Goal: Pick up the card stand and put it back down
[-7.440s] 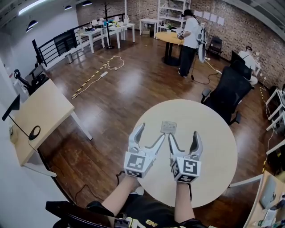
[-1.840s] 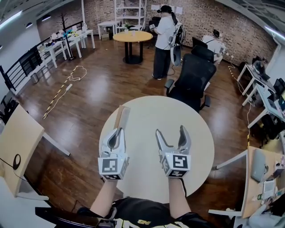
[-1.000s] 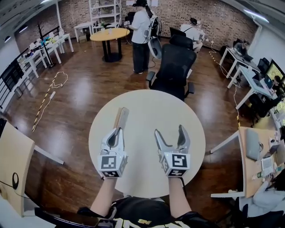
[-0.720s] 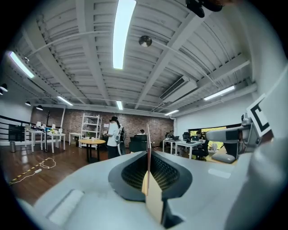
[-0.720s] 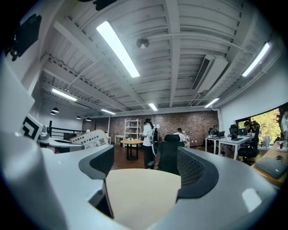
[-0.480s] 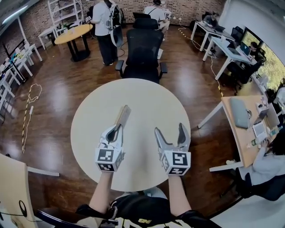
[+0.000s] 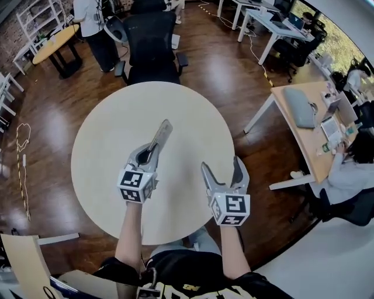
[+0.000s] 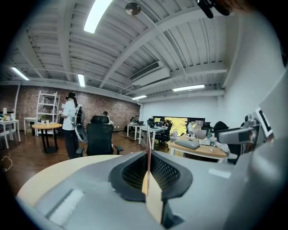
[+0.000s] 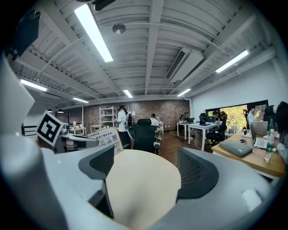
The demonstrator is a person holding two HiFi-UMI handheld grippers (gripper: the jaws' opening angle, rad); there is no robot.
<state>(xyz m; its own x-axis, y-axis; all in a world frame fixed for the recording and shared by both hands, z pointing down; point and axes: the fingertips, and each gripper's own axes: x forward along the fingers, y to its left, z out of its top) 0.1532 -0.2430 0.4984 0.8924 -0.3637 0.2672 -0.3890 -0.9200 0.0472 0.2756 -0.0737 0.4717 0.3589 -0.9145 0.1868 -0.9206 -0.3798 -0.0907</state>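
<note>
Card stand: a thin flat panel [image 7: 162,133], clamped by its near end in the left gripper and sticking out past the jaws over the middle of the tabletop. The right gripper view shows its printed face [image 9: 104,137].
Left gripper [image 7: 153,150]: jaws pressed together on the card stand, which its own view shows edge-on between the pads [image 8: 147,179].
Right gripper [image 7: 222,168]: jaws spread wide with only tabletop in the gap. It is beside the left gripper, over the near right edge.
Tabletop [image 7: 99,152]: round and pale.
Office chair [image 7: 151,44]: black, drawn up to the tabletop's far edge.
Standing person [image 7: 93,14]: just behind the chair, near a round yellow table [image 7: 52,41].
Desk [image 7: 292,87]: well apart on the right, with a closed laptop [image 7: 297,108] on it and a seated person [image 7: 356,169] at its end.
</note>
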